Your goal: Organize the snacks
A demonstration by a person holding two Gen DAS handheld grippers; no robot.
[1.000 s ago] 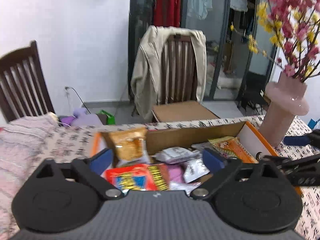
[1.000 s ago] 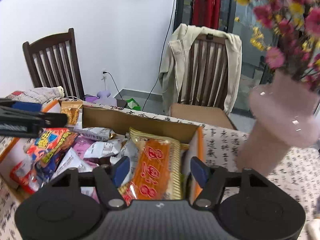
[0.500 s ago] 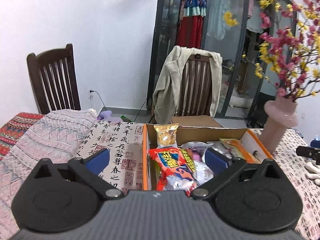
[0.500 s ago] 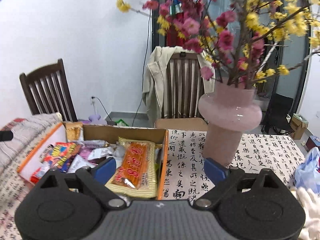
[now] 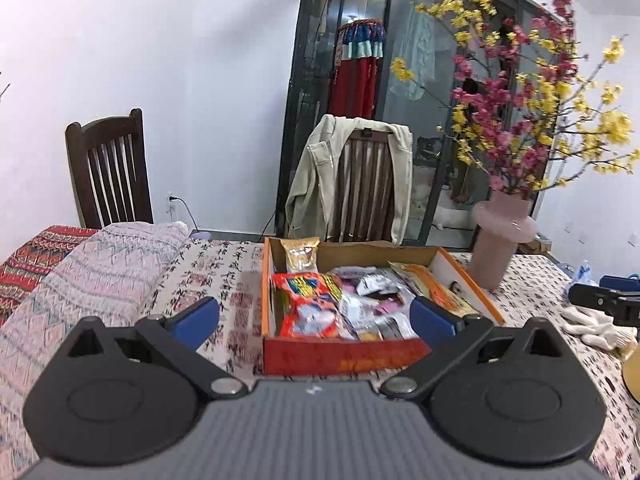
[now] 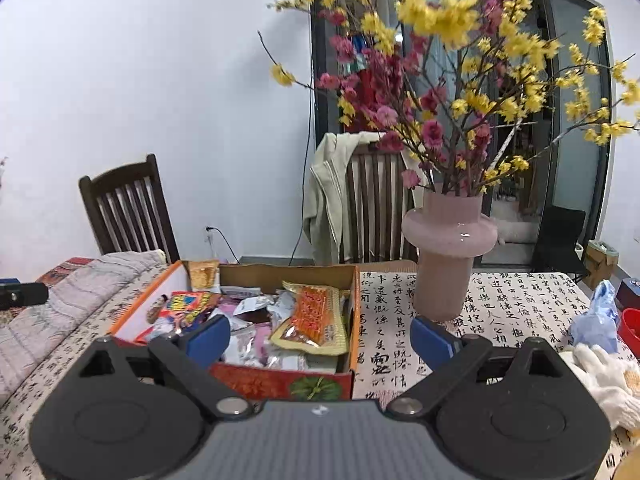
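An open cardboard box [image 5: 344,354] with orange and red sides sits on the table, full of snack packets. It holds a red and yellow bag [image 5: 308,300], a gold packet [image 5: 300,254] upright at the back left, and a long orange packet [image 5: 432,288] at the right. In the right wrist view the box [image 6: 280,384] and the orange packet [image 6: 316,316] show too. My left gripper [image 5: 314,316] is open and empty, in front of and above the box. My right gripper [image 6: 320,334] is open and empty, held back from the box's front right corner.
A pink vase [image 6: 448,252] of red and yellow blossom stands right of the box. White gloves [image 6: 608,372] and a blue bag [image 6: 596,316] lie at the right. A folded blanket [image 5: 88,264] lies left. Two wooden chairs [image 5: 372,184] stand behind the table.
Both grippers have pulled back and up from over the box, so the whole box and the tablecloth now show. Both stay open and empty.
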